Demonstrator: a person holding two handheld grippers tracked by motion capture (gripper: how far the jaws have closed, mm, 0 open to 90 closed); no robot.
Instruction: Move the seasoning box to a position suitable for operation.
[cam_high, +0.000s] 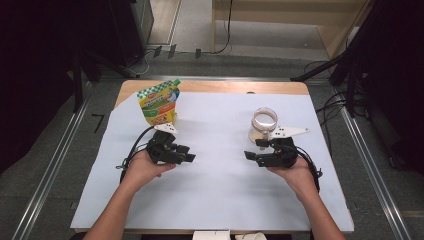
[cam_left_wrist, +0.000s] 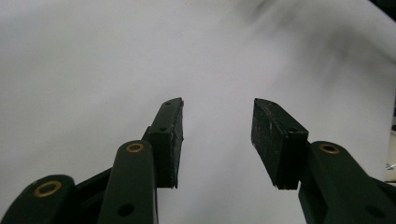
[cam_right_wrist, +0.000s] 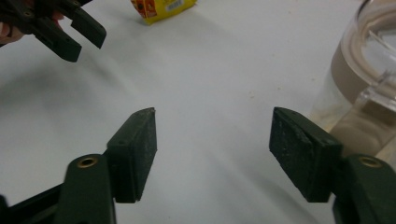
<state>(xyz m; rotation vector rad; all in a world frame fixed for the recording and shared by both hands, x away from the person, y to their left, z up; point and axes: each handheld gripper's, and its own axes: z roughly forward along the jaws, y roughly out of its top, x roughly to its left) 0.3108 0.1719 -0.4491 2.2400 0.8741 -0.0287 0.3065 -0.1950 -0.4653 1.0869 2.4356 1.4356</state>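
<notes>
A yellow and green stand-up pouch (cam_high: 158, 104) stands at the back left of the white table cover (cam_high: 220, 190). A clear glass jar (cam_high: 263, 125) with pale contents sits at the back right. My left gripper (cam_high: 190, 154) is held low just in front of the pouch, jaws pointing right, open with nothing between them (cam_left_wrist: 217, 137). My right gripper (cam_high: 249, 155) sits just in front of the jar, jaws pointing left, open and empty (cam_right_wrist: 212, 151). In the right gripper view the jar (cam_right_wrist: 359, 79) is at the right edge and the pouch's bottom (cam_right_wrist: 163, 9) at the top.
The table's wooden edge (cam_high: 215, 86) shows along the far side. Dark stands and cables flank the table on both sides. The left gripper's jaws (cam_right_wrist: 65, 32) appear at the top left of the right gripper view.
</notes>
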